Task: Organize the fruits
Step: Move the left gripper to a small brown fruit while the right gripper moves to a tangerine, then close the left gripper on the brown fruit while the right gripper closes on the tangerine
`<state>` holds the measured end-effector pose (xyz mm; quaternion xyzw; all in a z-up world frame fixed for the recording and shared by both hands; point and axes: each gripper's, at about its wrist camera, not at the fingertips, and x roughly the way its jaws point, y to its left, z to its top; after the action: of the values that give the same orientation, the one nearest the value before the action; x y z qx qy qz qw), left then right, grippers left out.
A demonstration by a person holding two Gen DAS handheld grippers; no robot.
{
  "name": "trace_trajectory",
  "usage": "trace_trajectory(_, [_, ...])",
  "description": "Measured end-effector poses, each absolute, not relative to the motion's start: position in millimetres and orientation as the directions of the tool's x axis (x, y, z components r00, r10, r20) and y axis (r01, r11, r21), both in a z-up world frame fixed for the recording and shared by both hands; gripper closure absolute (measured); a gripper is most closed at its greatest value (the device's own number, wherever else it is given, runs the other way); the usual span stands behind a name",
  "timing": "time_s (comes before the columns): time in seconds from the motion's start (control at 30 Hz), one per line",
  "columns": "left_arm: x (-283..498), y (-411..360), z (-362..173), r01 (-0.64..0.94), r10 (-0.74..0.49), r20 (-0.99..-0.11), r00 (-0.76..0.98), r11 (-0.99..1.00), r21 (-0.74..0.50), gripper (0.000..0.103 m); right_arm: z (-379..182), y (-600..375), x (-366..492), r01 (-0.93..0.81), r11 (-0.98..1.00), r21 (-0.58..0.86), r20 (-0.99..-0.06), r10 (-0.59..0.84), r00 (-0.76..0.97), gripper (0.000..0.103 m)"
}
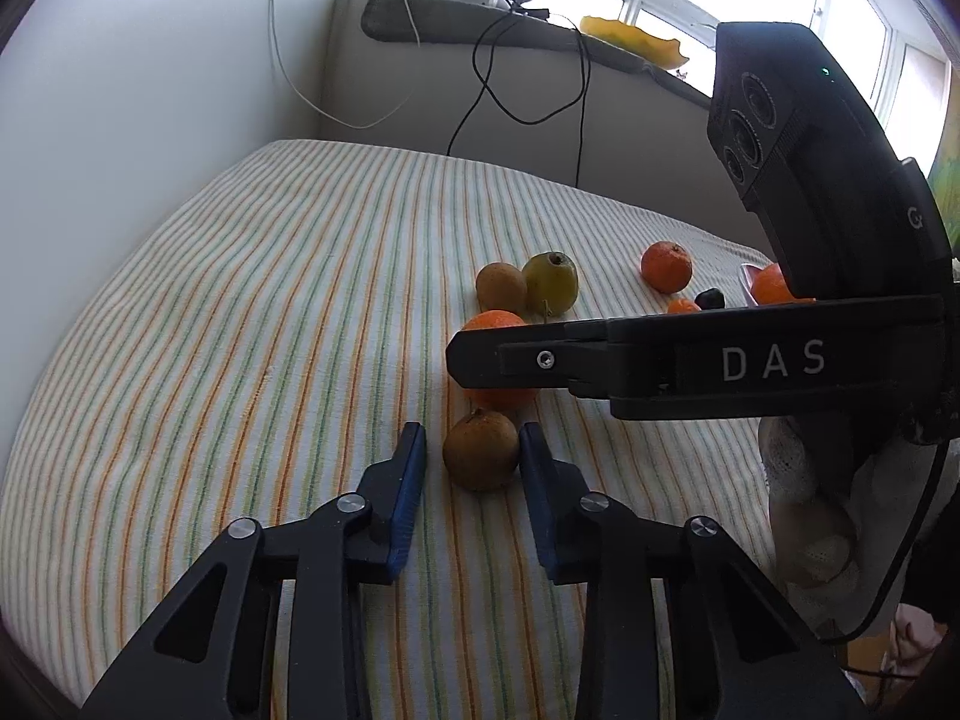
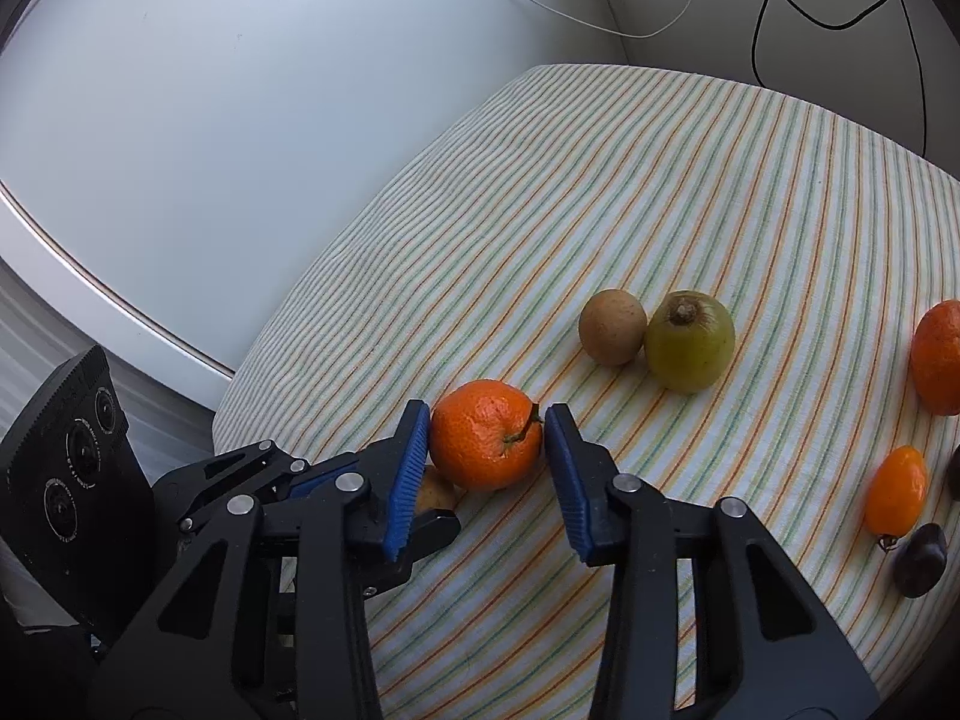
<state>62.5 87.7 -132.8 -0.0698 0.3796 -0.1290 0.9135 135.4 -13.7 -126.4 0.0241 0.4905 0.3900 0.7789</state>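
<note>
Closest to us, the left gripper (image 1: 471, 450) straddles a small brown fruit (image 1: 481, 450) on the striped cloth (image 1: 240, 330). Its jaws stand narrow but not yet closed: one blue pad seems to brush the fruit, while a sliver of cloth shows between the fruit and the other pad. Just beyond, the right gripper (image 2: 486, 426) has a tangerine (image 2: 486, 444) between its pads, which look pressed against the rind on both sides, one of them right beside the stalk. We judge the tangerine light and slightly soft, with a loose, dimpled skin that grips well but bruises if squeezed. It is best taken across its widest part, clear of the stalk. The brown fruit looks firm, dry-skinned and round, so it may roll away unless caught at its middle. Further off, a second brown fruit (image 2: 612, 327) touches a green fruit (image 2: 690, 341). Another orange fruit (image 2: 939, 354) lies apart at the right edge.
</note>
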Motion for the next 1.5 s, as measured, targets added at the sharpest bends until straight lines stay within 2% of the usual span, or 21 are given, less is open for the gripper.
trace_trajectory(0.03, [63, 86, -133, 0.190, -0.292, -0.675, 0.678, 0.956, -0.223, 0.079, -126, -13, 135, -0.584, 0.696, 0.419, -0.745, 0.630, 0.217, 0.063])
trace_trajectory(0.73, [57, 85, -124, 0.189, -0.315, -0.651, 0.691, 0.947, -0.258, 0.080, -100, -52, 124, -0.561, 0.723, 0.403, -0.707, 0.635, 0.312, 0.064])
trace_trajectory(1.5, [66, 22, -90, 0.332, -0.439, -0.588, 0.680, 0.899, -0.286, 0.080, -47, -160, 83, -0.493, 0.806, 0.327, -0.652, 0.571, 0.500, 0.064])
